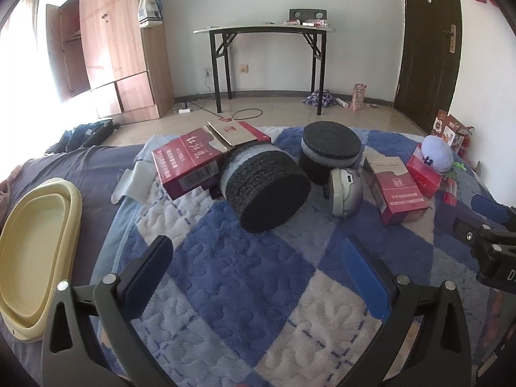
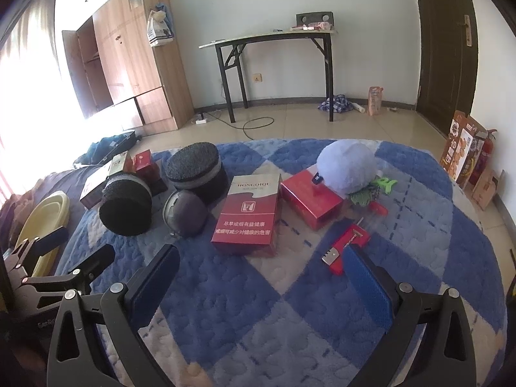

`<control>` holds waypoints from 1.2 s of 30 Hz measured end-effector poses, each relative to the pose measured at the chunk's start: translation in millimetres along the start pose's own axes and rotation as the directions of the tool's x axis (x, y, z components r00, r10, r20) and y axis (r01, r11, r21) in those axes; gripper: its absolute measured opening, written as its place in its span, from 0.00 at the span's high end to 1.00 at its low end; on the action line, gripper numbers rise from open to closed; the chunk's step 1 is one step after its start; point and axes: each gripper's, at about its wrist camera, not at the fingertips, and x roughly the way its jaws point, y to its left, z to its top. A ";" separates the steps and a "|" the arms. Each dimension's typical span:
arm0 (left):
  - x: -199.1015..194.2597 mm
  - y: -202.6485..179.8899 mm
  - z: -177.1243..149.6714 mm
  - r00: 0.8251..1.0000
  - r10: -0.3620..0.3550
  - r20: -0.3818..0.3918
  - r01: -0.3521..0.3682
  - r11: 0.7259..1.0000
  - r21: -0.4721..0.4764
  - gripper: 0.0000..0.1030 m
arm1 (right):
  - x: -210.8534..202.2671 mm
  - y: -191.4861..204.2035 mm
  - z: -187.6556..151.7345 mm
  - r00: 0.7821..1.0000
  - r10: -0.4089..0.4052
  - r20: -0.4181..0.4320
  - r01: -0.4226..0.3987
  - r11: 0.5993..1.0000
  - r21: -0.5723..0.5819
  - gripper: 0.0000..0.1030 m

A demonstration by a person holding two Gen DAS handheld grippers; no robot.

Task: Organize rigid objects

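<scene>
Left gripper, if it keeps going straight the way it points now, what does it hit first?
Most likely the near foam roll, lying on its side dead ahead of the open left gripper. Only blanket lies between them. Depth is uncertain in the fisheye view.

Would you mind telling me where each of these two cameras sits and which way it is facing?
Left wrist: on the left gripper, low over the blue checked blanket, facing the far wall and folding table; own open fingers show, the right gripper at the right edge.
Right wrist: on the right gripper, same heading, further right; own open fingers show, the left gripper at lower left.
Shared: two black foam cylinders, the grey case, the yellow basin.
</scene>
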 end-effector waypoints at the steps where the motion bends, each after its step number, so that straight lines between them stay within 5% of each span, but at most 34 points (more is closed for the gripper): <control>1: -0.1 0.0 0.1 1.000 -0.002 0.000 0.002 1.000 0.001 0.00 | 0.1 0.2 0.0 1.000 0.001 0.002 -0.001 1.000 -0.001 0.00; 36: 3.6 1.0 -1.6 1.000 -0.006 0.000 0.006 1.000 0.009 0.00 | 3.7 -0.5 -0.8 1.000 0.024 -0.003 -0.024 1.000 0.009 0.00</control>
